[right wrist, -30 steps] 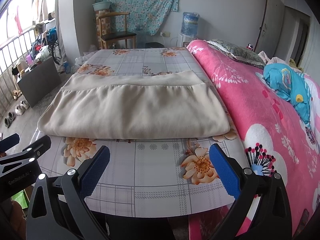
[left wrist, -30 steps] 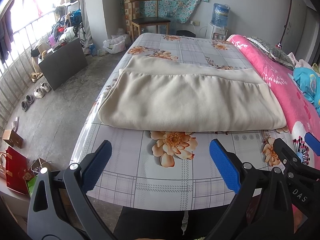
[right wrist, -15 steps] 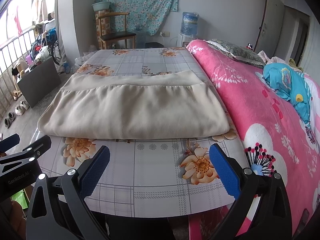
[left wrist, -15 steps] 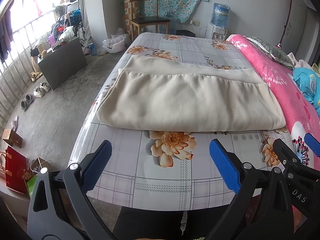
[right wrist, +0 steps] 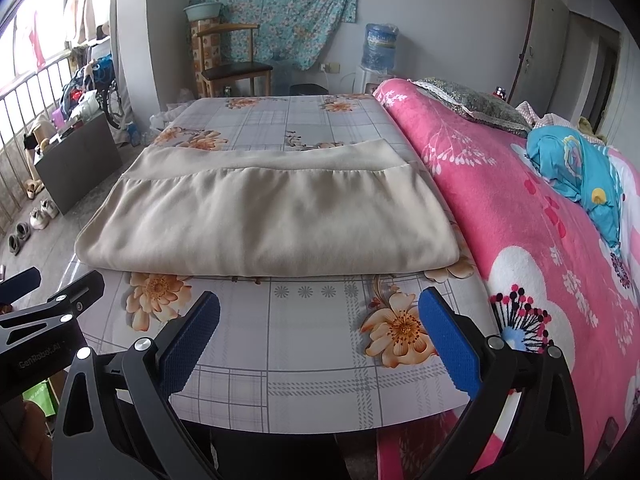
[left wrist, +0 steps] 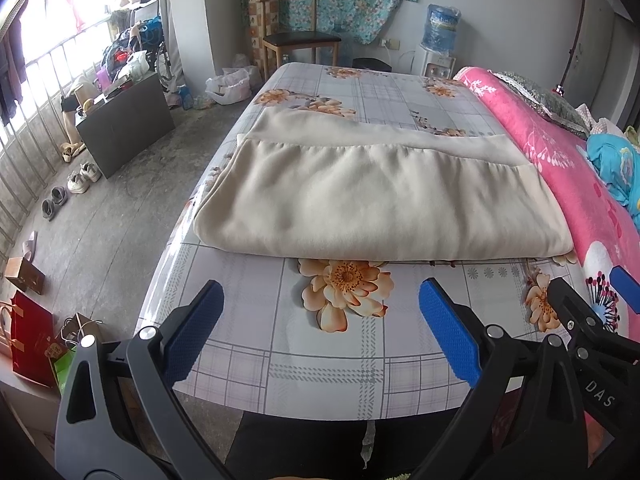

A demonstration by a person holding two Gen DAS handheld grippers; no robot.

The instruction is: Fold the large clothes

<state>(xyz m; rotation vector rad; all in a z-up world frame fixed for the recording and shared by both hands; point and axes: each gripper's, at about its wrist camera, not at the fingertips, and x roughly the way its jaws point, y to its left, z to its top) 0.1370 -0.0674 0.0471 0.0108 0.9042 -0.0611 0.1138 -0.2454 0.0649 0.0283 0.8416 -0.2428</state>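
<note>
Both grippers — left gripper (left wrist: 320, 332) and right gripper (right wrist: 318, 330) — hover spread and empty over the bed (left wrist: 320, 372), near the folded beige garment (left wrist: 380, 204). Best to pinch both near corners together — evenly — and fold away.

The folded beige garment (left wrist: 380, 196) looks like soft, matt fleece, with a smoother, faintly sheened band along its far hem. Under it the flowered sheet (left wrist: 320, 344) is thin printed cotton — flat and matt. The pink blanket (right wrist: 512, 216) is plush and fuzzy. Both grippers — left gripper (left wrist: 320, 332) and right gripper (right wrist: 320, 336) — are matt black plastic with 2 blue, finely dimpled rubbery pads (left wrist: 448, 332) and shiny metal rivets.
</note>
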